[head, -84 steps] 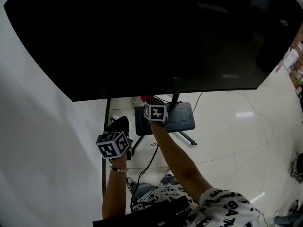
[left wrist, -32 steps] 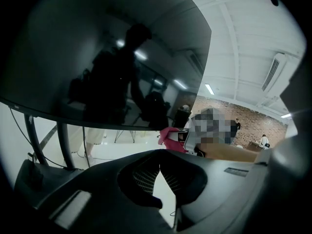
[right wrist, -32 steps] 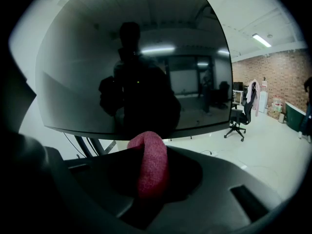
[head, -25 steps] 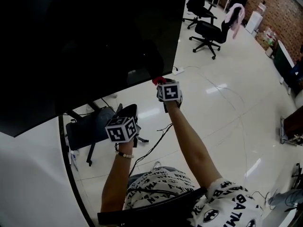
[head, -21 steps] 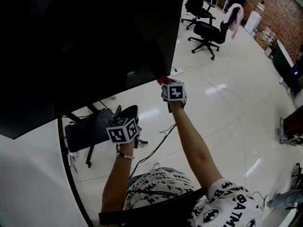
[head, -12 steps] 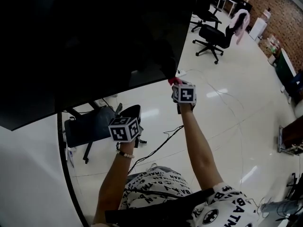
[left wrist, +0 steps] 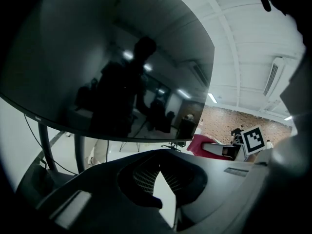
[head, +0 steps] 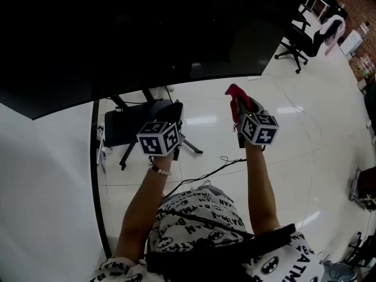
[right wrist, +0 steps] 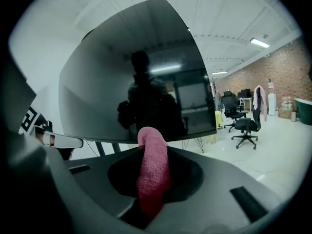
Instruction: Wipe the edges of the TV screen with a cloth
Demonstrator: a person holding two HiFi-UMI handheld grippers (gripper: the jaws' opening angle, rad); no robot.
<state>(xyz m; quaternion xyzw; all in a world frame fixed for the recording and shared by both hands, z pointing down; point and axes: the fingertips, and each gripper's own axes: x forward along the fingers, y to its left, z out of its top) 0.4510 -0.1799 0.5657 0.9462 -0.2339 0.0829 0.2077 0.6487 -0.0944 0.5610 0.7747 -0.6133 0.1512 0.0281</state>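
The TV screen (head: 147,34) is a large black panel across the top of the head view, and it also fills the left gripper view (left wrist: 97,72) and the right gripper view (right wrist: 136,82). My right gripper (head: 239,109) is shut on a red-pink cloth (head: 235,94), held a little below the TV's bottom edge and apart from it. In the right gripper view the cloth (right wrist: 152,165) stands up as a folded roll between the jaws of the right gripper (right wrist: 152,189). My left gripper (head: 175,111) hangs under the bottom edge, shut and holding nothing, its tips meeting (left wrist: 158,165).
The TV stand's dark base (head: 126,125) and legs sit on the glossy white floor below the screen. A black cable (head: 205,170) trails across the floor. Office chairs (head: 296,37) stand at the far right, one with a pink garment (head: 332,25). A white wall (head: 41,187) is on the left.
The right gripper slid the cloth rightwards along the TV's bottom edge to the lower right corner, then came off it and dropped below. The left gripper stayed shut under the screen.
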